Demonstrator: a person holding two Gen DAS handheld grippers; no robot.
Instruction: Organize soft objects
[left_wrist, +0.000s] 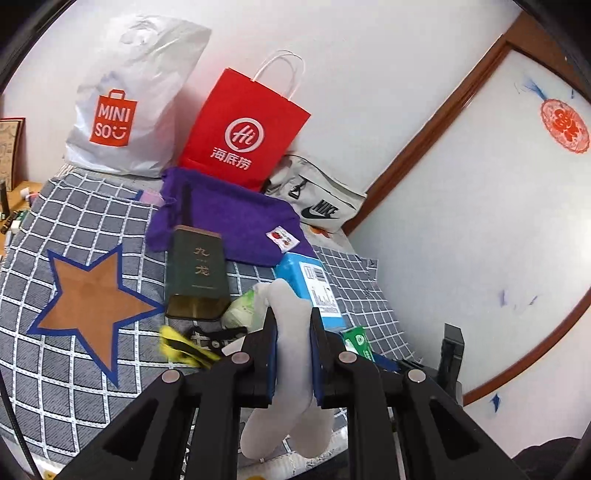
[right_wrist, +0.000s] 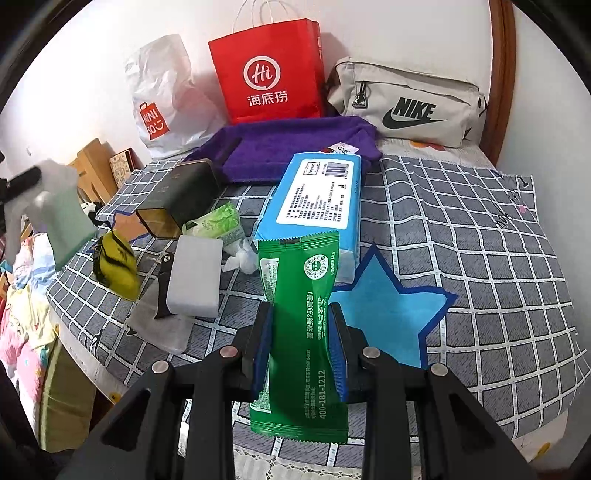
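1. Two items in hand, none seen placed yet.
2. Left gripper (left_wrist: 291, 325): clamped on pale grey socks (left_wrist: 288, 369), lifted clear of checked cloth (left_wrist: 92, 369); toes hang below the jaws.
3. Right gripper (right_wrist: 301, 332): clamped on green sachet (right_wrist: 303, 332), held above cloth, just in front of blue tissue pack (right_wrist: 314, 199).
4. Left on cloth, untouched: purple towel (right_wrist: 288, 147), blue tissue pack, green-white wipes packet (right_wrist: 218, 225), grey sponge block (right_wrist: 194, 277), yellow pouch (right_wrist: 116, 266), dark tin (right_wrist: 177, 199).
5. Possible drop zones: orange star (left_wrist: 88, 295), blue star (right_wrist: 388, 310); both bare. Sorting rule not shown.
6. Bags at the wall: white Miniso (left_wrist: 129, 103), red paper (left_wrist: 243, 125), Nike pouch (right_wrist: 406, 103).
7. Judged progress: early; most of the sorting remains.
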